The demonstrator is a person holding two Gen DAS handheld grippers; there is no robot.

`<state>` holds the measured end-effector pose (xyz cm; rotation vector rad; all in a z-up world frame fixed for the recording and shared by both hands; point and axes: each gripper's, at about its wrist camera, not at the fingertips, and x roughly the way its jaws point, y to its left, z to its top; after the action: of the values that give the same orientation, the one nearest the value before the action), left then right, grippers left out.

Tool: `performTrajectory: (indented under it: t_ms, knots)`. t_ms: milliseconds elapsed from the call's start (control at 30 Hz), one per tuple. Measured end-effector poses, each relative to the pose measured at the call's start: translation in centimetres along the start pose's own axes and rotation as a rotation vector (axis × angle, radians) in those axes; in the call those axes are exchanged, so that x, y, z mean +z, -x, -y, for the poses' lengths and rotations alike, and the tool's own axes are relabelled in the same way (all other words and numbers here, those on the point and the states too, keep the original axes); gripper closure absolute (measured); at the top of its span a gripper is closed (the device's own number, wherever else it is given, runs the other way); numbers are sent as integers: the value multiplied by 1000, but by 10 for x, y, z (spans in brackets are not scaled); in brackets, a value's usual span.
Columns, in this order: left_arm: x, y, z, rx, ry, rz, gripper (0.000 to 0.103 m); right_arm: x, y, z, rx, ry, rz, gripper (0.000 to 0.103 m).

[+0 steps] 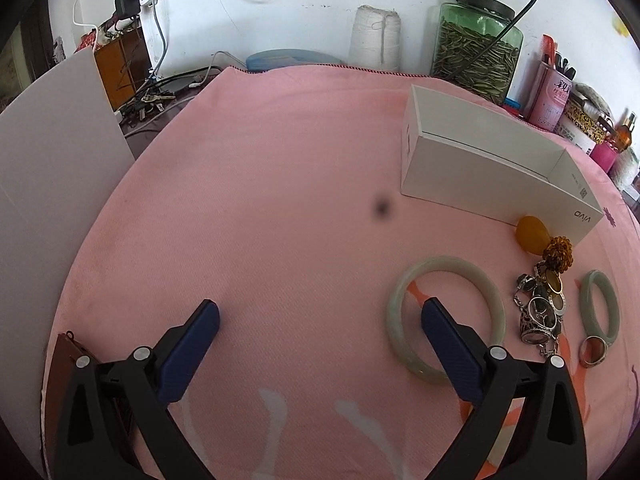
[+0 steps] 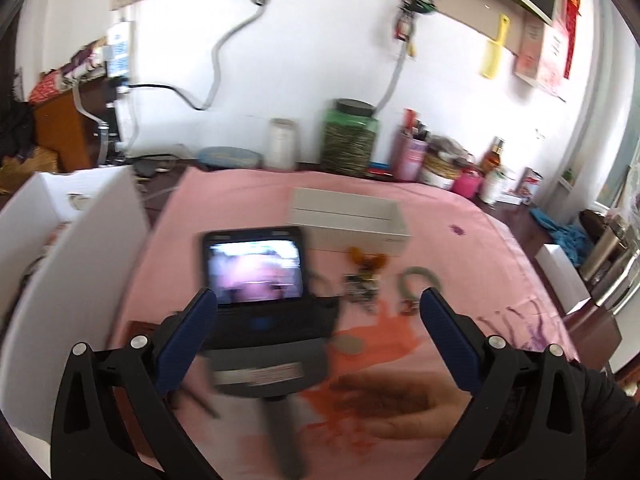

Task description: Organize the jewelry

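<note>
Blue fingers (image 1: pixel 204 320) spread on both grippers; one hides part of the jade bangle (image 1: pixel 400 292); right view blurred.

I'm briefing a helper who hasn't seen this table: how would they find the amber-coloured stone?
Start at the open white box on the pink cloth. At the box's near right corner lies a smooth orange-yellow oval, the amber stone, touching a cluster of brown beads. Unlike the pale green bangles and metal rings below it, it is solid, with no hole.

Two jade bangles (image 1: pixel 444 316), rings, perhaps chains, beside open white box (image 1: pixel 496 160)
</note>
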<state>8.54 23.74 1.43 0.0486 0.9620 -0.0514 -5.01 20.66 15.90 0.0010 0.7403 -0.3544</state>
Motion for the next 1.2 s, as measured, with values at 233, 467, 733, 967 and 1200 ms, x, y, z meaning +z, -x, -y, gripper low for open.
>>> performTrajectory:
  t_ms: [233,467,733,967,1200]
  knots:
    - [1,0,0,0,0,-1,4,-18,-98,89,172,11,-53,7]
    - [2,0,0,0,0,-1,4,-31,-142,101,330,24,-57,7]
    - [2,0,0,0,0,-2,4,-32,-165,86,349,87,-108,7]
    - [2,0,0,0,0,-2,4,-36,-180,76,350,116,-171,6]
    - [1,0,-1,0,0,-2,4,-43,-180,60,280,237,-163,5]
